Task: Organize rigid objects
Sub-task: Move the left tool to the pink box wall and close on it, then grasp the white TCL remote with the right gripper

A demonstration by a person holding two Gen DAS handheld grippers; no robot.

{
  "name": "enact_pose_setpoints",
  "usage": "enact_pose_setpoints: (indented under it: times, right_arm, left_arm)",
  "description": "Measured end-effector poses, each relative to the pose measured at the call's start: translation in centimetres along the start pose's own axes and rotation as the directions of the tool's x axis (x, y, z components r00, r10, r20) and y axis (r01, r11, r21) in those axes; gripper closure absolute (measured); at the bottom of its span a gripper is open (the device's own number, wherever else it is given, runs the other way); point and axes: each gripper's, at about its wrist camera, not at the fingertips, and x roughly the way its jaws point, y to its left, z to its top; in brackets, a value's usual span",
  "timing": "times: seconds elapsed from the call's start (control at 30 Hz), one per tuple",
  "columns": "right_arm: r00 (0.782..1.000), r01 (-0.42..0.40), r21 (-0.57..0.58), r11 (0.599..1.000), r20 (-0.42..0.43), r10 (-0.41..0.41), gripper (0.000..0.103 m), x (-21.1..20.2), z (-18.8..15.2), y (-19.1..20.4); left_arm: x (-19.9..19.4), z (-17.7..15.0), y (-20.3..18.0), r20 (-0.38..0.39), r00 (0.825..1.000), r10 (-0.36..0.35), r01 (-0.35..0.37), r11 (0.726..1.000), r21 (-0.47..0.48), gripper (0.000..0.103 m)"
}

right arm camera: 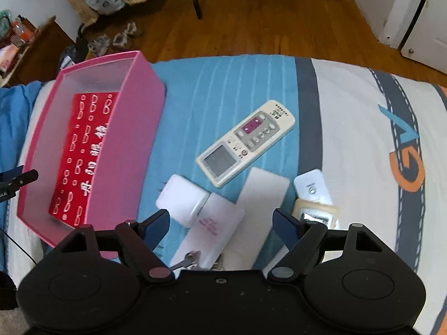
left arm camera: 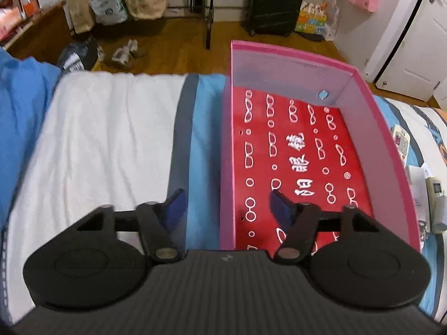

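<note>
striped bedspread [right arm camera: 223,89] w/ pink box [right arm camera: 134,150], wood floor [right arm camera: 265,28] behind.

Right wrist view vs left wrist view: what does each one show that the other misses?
Only the right wrist view shows the white charger block, the flat white cards and the right gripper, open above them with nothing between its fingers.

Only the left wrist view shows the black suitcase, the white door and the left gripper, straddling the box's near-left wall without pressing it.

Both show the pink open box with its red glasses-print lining, the cream air-conditioner remote and the blue-and-white bedspread.
</note>
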Motion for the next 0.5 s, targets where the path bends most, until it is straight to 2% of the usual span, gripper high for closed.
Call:
enact_pose_setpoints:
  times: [0.07,0.13,0.2,0.3,0.43,0.5]
  right_arm:
    - [1.0,0.006,-0.004,1.0,-0.009,-0.006,0.019,0.3,0.3,-0.1]
    - [0.999,-0.044,0.012,0.999,-0.016,0.044,0.021,0.7,-0.2,-0.5]
    - [0.996,-0.084,0.024,0.996,-0.024,0.085,0.031,1.5,-1.1,-0.9]
    - [0.991,-0.132,0.051,0.99,-0.025,0.133,0.046,3.2,-2.2,-1.4]
    - [0.979,-0.184,0.116,0.976,-0.062,0.192,0.053,5.4,-3.3,-1.6]
    - [0.979,-0.181,0.128,0.975,-0.074,0.191,0.054,6.1,-3.7,-1.6]
  left_arm:
    - [0.7,0.0,0.0,0.0,1.0,0.003,-0.003,1.0,0.004,0.057]
    - [1.2,-0.2,0.0,0.001,1.0,-0.004,0.004,1.0,0.012,0.083]
    - [1.6,-0.6,0.1,-0.001,1.0,-0.02,0.02,1.0,0.011,0.092]
    - [2.2,-0.6,-0.1,0.007,1.0,-0.012,0.012,1.0,0.011,0.096]
    - [2.6,-0.4,-0.1,0.01,1.0,-0.004,0.005,1.0,-0.002,0.096]
    - [2.6,-0.4,0.1,0.008,1.0,-0.013,0.013,1.0,-0.019,0.096]
